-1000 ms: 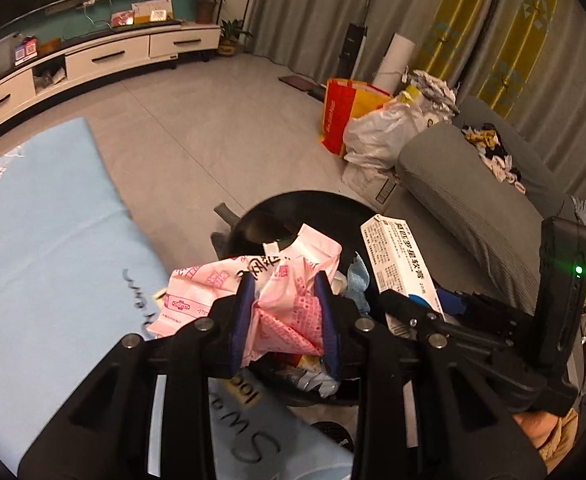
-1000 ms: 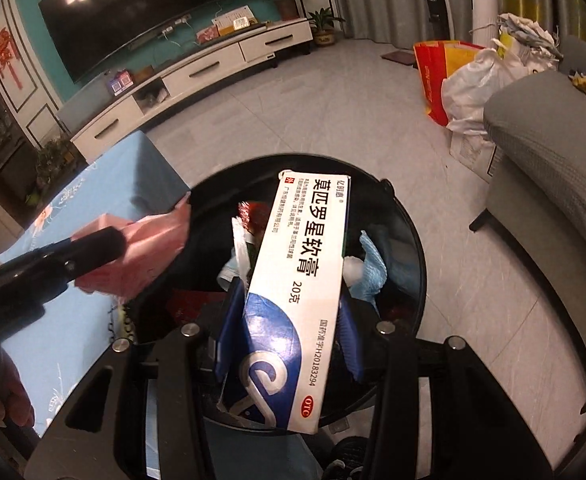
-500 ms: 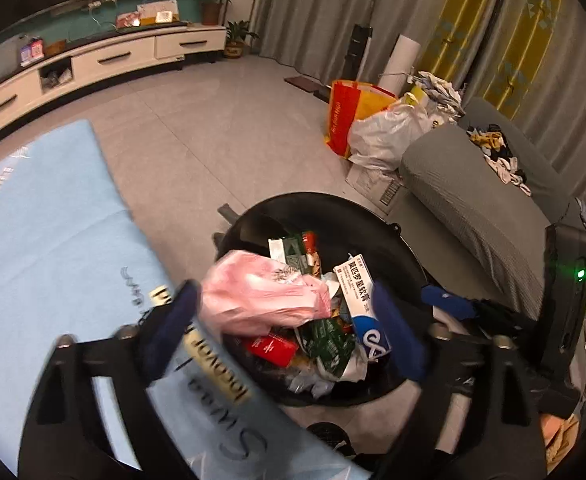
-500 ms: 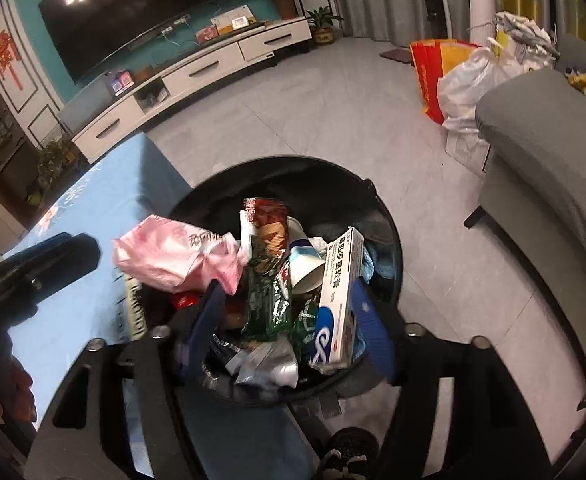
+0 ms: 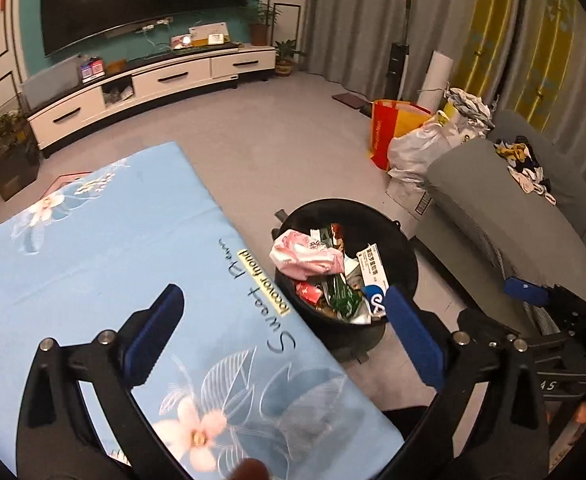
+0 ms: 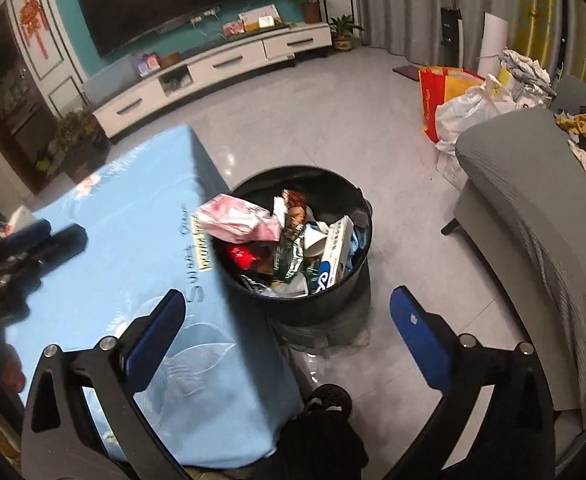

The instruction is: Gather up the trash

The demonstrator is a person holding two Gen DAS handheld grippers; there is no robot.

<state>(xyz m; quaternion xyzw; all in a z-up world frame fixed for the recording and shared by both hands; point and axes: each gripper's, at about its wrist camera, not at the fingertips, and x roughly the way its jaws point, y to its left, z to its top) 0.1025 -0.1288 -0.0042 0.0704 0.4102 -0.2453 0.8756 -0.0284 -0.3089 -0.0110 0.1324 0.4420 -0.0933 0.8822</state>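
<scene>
While both grippers' fingers [image 5: 409, 334] just spread wide, empty, crumpled pink wrapper [image 5: 307, 256] tops round black bin [image 5: 407, 252].

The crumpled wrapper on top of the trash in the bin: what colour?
Pink with white patches; the wrapper shows best in the right wrist view.

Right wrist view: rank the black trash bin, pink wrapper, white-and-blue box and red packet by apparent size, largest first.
1. black trash bin, which holds the other three.
2. pink wrapper and white-and-blue box: too close to call, since the box is seen edge-on and partly buried.
3. red packet, mostly covered.
</scene>
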